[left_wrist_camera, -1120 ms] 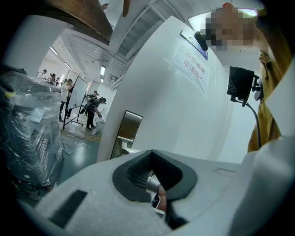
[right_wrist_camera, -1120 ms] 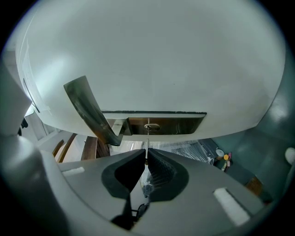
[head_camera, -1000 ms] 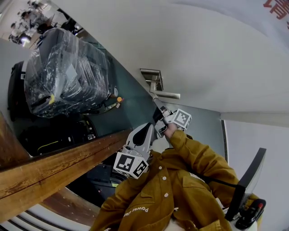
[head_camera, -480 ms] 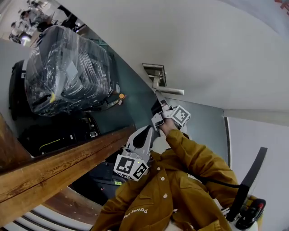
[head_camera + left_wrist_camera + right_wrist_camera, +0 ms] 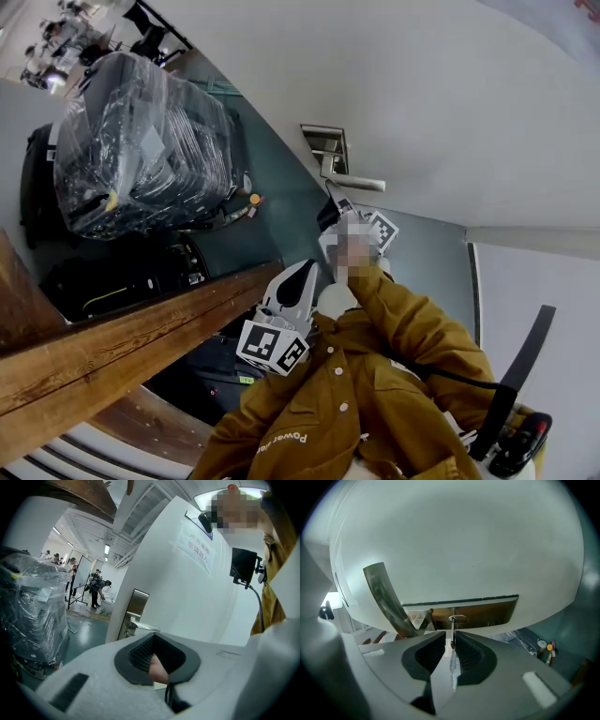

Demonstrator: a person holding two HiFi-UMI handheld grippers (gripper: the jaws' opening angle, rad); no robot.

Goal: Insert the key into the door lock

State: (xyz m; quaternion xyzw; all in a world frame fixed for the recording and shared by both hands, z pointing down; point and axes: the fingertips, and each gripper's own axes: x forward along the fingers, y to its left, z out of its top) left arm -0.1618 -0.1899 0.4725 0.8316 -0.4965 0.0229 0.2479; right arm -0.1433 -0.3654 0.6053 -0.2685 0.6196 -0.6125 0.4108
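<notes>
A steel lock plate point(image 5: 325, 150) with a lever handle point(image 5: 361, 183) sits on the white door point(image 5: 450, 103). My right gripper point(image 5: 334, 194) points up at the plate just below the handle. In the right gripper view the key point(image 5: 453, 631) stands upright between the jaws, its tip in the keyhole point(image 5: 457, 618) of the lock plate point(image 5: 492, 612). The jaws of my right gripper point(image 5: 453, 641) are opening, and a thin gap shows beside the key. My left gripper point(image 5: 305, 270) hangs lower and away from the door. Its jaws point(image 5: 157, 665) look shut, with a small pinkish shape in the pad hollow.
A plastic-wrapped suitcase point(image 5: 141, 141) and black bags point(image 5: 112, 281) stand on the grey-green floor left of the door. A wooden rail point(image 5: 122, 337) runs across the lower left. The lever handle point(image 5: 386, 599) juts out left of the key. Several people point(image 5: 96, 590) stand far off.
The right gripper has tipped a little at the lock and stays under the handle. The left gripper has hardly shifted.
</notes>
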